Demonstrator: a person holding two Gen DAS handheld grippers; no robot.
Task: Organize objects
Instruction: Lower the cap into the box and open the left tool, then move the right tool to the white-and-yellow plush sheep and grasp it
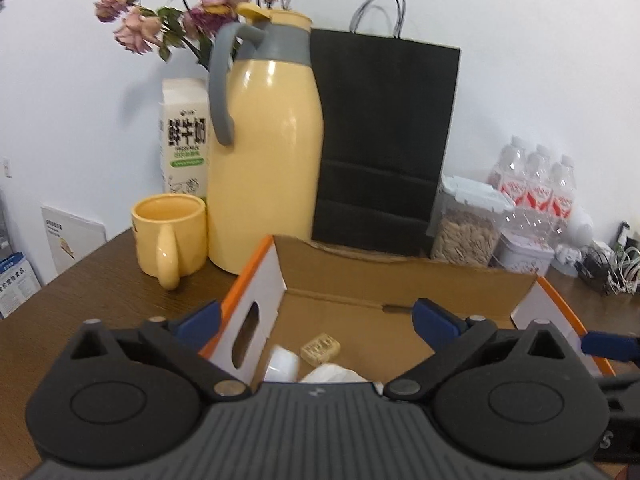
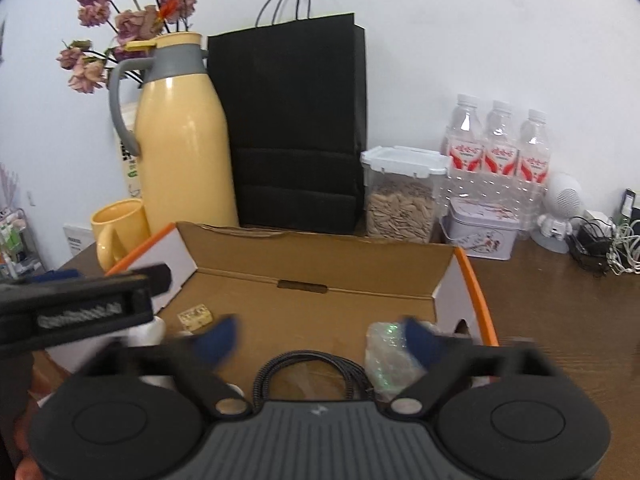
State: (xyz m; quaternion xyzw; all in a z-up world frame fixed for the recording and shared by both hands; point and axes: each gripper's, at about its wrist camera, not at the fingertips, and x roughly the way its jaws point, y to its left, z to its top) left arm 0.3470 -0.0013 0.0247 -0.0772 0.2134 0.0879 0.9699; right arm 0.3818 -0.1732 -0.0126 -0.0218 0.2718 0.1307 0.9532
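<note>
An open cardboard box (image 1: 400,280) with orange edges sits on the brown table; it also shows in the right wrist view (image 2: 320,264). Inside lie a small beige block (image 1: 320,349) (image 2: 195,317), white items (image 1: 282,364), a coiled black cable (image 2: 308,372) and a clear crinkled wrap (image 2: 386,354). My left gripper (image 1: 316,316) is open and empty above the box's left part. My right gripper (image 2: 320,338) is open and empty above the box, over the cable. The left gripper's body (image 2: 76,308) shows at the left of the right wrist view.
Behind the box stand a yellow thermos jug (image 1: 264,152), a yellow mug (image 1: 170,236), a milk carton (image 1: 185,136), dried flowers (image 1: 200,4), a black paper bag (image 1: 384,140), a seed jar (image 2: 400,196), water bottles (image 2: 496,148), a tin (image 2: 480,232) and cables (image 2: 600,248).
</note>
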